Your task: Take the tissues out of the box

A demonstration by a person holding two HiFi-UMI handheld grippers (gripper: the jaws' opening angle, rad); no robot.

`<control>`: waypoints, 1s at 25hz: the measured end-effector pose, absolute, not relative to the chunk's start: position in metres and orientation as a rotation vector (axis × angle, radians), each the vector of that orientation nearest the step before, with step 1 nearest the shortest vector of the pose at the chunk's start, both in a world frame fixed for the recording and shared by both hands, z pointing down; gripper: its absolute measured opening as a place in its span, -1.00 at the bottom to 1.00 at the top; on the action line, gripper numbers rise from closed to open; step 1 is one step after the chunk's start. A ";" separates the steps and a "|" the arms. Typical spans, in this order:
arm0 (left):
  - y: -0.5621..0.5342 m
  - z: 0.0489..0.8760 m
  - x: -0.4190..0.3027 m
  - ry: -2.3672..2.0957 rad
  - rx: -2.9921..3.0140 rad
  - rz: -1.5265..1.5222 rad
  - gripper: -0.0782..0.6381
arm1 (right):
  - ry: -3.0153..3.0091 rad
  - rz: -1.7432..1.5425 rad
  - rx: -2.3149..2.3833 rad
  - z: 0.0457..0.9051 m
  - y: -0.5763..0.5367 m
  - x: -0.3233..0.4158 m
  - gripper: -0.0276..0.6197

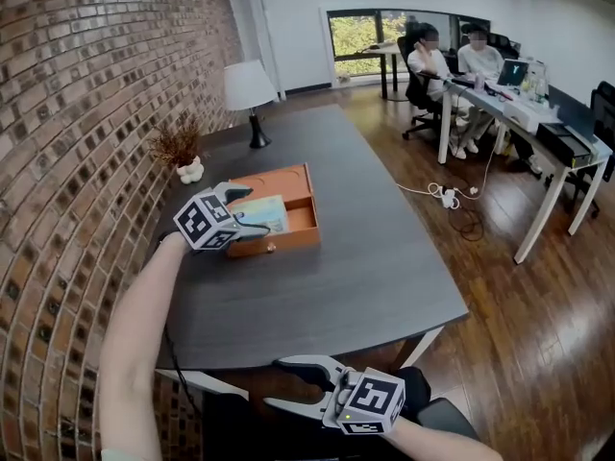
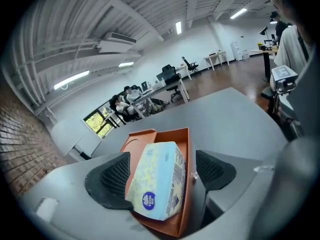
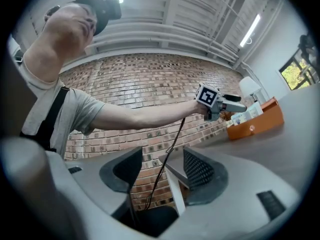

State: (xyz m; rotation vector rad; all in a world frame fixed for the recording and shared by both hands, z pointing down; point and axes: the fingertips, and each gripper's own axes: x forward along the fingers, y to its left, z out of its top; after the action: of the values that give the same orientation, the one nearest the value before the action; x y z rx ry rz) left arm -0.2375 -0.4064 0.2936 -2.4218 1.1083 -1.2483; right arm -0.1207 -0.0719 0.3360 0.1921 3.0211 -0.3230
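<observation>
Both tongs stand wide open, holding nothing. I keep the left gripper (image 1: 242, 210) tilted down over the box (image 1: 300, 206), jaws flanking the tissue pack (image 2: 157, 179) inside, ready to close; the right gripper (image 1: 276, 384) waits clear at the table (image 1: 365, 257) edge.

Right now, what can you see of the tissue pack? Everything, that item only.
The tissue pack is a soft rectangular pack in glossy film. It is pale blue with a yellow floral print, a round dark blue logo on its near end and fine print along one side. It looks full and unopened, though I can't confirm that. It lies in the open orange box on the dark table, rising above the box walls and apparently tilted. The left gripper has open jaws either side of it, not touching.
</observation>
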 end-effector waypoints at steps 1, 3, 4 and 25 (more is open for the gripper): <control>-0.411 0.298 -0.239 1.103 -2.423 -1.283 0.35 | 3.019 -0.322 0.192 0.335 -0.072 -0.121 -0.13; -0.417 0.307 -0.244 1.106 -2.425 -1.340 0.35 | 3.018 -0.318 0.198 0.334 -0.071 -0.122 -0.13; -0.420 0.311 -0.246 1.112 -2.427 -1.357 0.35 | 3.018 -0.317 0.205 0.333 -0.070 -0.123 -0.13; -0.445 0.343 -0.261 1.045 -2.482 -1.480 0.33 | 3.003 -0.359 0.203 0.332 -0.073 -0.122 -0.13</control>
State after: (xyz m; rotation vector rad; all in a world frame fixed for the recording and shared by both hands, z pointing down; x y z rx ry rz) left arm -0.2607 -0.4446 0.3434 -2.4820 1.0451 -1.4800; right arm -0.1223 -0.0729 0.3324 0.2033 3.0031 -0.3593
